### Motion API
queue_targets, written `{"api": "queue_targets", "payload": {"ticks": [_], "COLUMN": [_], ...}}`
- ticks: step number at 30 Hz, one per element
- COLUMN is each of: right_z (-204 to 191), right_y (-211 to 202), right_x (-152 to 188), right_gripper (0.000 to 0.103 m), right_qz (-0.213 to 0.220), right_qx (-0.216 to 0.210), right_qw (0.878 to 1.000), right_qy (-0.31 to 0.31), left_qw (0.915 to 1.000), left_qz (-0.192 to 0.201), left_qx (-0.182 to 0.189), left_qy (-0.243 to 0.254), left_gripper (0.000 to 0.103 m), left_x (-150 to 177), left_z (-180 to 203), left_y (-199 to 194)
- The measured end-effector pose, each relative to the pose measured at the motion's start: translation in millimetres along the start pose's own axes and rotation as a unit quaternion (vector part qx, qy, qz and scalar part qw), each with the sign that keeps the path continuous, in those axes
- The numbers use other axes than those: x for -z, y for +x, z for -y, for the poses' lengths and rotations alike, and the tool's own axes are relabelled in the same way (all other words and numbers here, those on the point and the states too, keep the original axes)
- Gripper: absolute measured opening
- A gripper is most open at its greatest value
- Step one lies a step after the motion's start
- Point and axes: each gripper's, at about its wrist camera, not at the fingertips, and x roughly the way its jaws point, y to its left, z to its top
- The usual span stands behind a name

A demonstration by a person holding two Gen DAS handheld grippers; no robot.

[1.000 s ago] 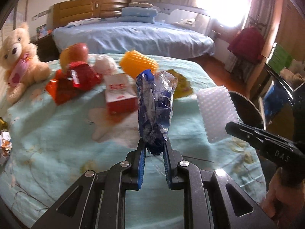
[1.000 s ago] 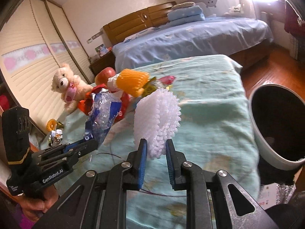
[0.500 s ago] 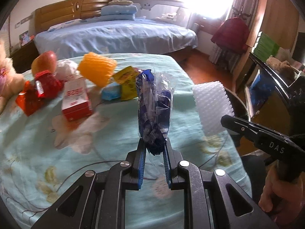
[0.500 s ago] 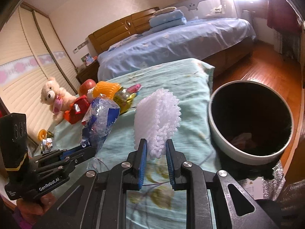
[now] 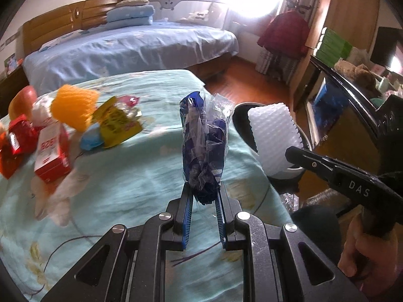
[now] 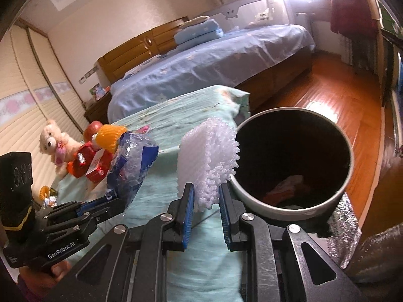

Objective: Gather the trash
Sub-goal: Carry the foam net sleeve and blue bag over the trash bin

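Observation:
My left gripper (image 5: 204, 191) is shut on a crumpled blue and clear plastic wrapper (image 5: 204, 146), held upright over the teal bedspread (image 5: 121, 181). The right gripper (image 6: 206, 196) is shut on a white foam net sleeve (image 6: 206, 161), which hangs just left of the rim of a round dark bin (image 6: 292, 209). The bin stands on the floor beside the bed and has a few scraps at its bottom. In the left wrist view the foam sleeve (image 5: 273, 138) and the right gripper's body show at right, in front of the bin (image 5: 241, 118).
More litter lies on the bedspread: an orange foam net (image 5: 74, 105), a yellow packet (image 5: 115, 123), a red and white carton (image 5: 51, 156), red wrappers (image 5: 17, 138). A teddy bear (image 6: 56, 146) sits at the far left. A blue bed (image 6: 201, 68) and wooden floor (image 6: 335, 95) lie beyond.
Both grippers have swung right with their loads towards the bin, which now fills the right wrist view's right side. The litter pile has slid to the left of the left wrist view.

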Motion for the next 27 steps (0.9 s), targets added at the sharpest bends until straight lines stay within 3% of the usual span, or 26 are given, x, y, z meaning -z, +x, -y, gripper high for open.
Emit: {"api": "queue_targets", "payload": {"ticks": [27], "right_z": [75.3], "right_y": [-1.2], "right_x": [-20.0], "right_gripper": [0.02], "right_qz": [0.009], "right_qx": [0.073], "right_qw": [0.997], "right_qy": [0.035], "left_qw": [0.998], "left_qz": [-0.03], "left_qx": [0.029], "left_qy": [0.048], "left_gripper": [0.016], "left_x": [-45.7], "left_z": [55.7], "left_y": [64.1]}}
